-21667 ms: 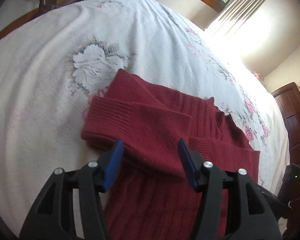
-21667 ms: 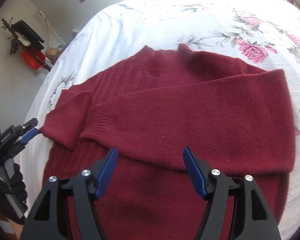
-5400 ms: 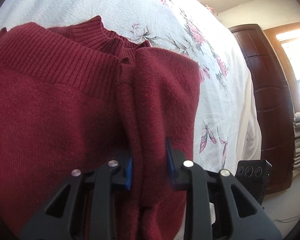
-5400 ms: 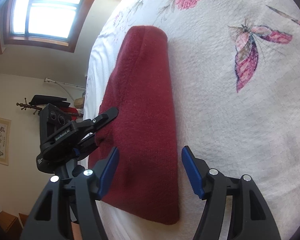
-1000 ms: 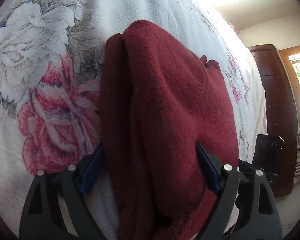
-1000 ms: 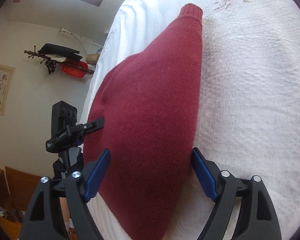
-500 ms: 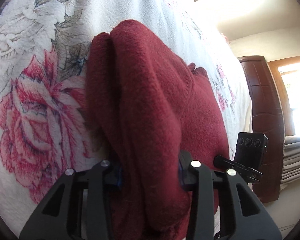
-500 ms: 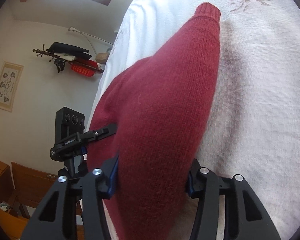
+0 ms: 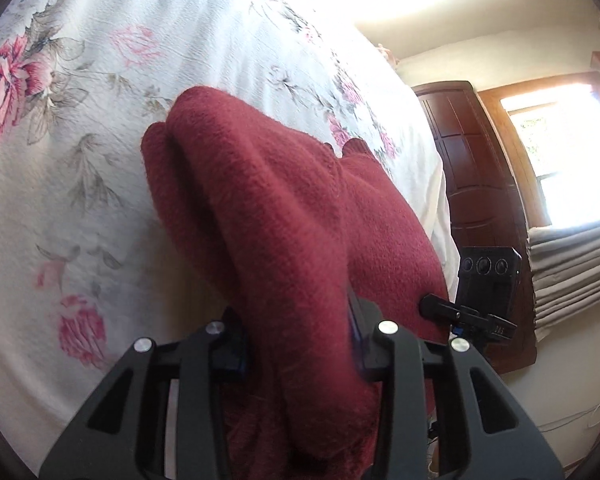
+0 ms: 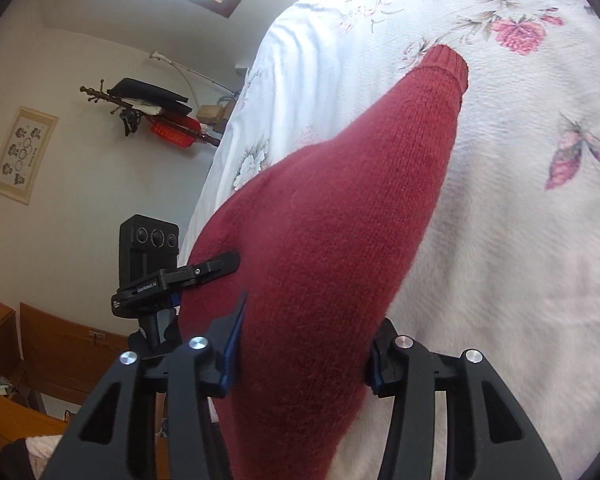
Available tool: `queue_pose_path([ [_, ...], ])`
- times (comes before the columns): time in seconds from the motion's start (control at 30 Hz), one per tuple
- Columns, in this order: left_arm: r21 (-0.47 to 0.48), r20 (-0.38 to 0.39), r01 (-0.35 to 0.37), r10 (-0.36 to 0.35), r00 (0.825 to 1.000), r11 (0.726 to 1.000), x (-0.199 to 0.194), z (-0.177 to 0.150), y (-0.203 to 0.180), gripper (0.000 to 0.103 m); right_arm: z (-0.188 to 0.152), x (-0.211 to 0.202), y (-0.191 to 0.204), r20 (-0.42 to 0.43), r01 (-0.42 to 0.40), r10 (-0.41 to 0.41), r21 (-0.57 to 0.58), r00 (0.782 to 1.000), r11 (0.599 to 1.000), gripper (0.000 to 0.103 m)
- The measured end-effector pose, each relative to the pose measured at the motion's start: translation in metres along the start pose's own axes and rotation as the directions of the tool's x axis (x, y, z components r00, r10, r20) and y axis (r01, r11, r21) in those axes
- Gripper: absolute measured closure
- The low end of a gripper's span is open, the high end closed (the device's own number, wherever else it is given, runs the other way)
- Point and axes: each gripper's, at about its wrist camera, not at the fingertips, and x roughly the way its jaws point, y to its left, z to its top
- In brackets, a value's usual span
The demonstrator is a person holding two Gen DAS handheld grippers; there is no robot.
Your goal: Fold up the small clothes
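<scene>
Left claw (image 9: 300,344): clamped on 1 end of folded sweater (image 9: 284,232)
Right claw (image 10: 304,356): pinching other end
Sweater: lifted, far end touching bed (image 9: 60,208)
Risk: thick layers slipping, fold unrolling

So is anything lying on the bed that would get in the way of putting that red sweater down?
Nothing visible does. Both the left claw and right claw are shut on the folded red sweater, and the floral bedspread around it shows only its printed flowers and butterfly.
</scene>
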Motion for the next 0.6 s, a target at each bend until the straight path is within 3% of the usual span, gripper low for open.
queue_pose_path([
  [0.1,0.025,-0.014,-0.013,0.013,1.000,1.000,0.009,-0.026,-0.023,0.069,-0.026,-0.025,-0.006,0.004,0.023,-0.023,0.002,1.000,1.000,0.055],
  [0.23,0.001,-0.046,-0.026,0.026,0.999,1.000,0.026,-0.055,-0.027,0.069,-0.051,-0.036,-0.024,-0.001,0.034,-0.034,0.027,0.999,0.999,0.054],
  [0.4,-0.045,-0.075,-0.088,0.084,0.994,0.995,0.041,-0.090,0.005,0.068,-0.084,-0.016,-0.061,-0.061,0.088,-0.084,0.079,0.995,0.993,0.054],
  [0.5,-0.098,-0.058,-0.073,0.067,0.996,0.993,0.045,-0.103,0.030,0.066,-0.098,-0.001,-0.080,-0.077,0.138,-0.132,0.080,0.988,0.987,0.050],
  [0.6,-0.127,-0.034,-0.073,0.069,0.997,0.989,0.047,-0.112,0.039,0.060,-0.103,0.001,-0.092,-0.059,0.130,-0.124,0.103,0.991,0.986,0.048],
])
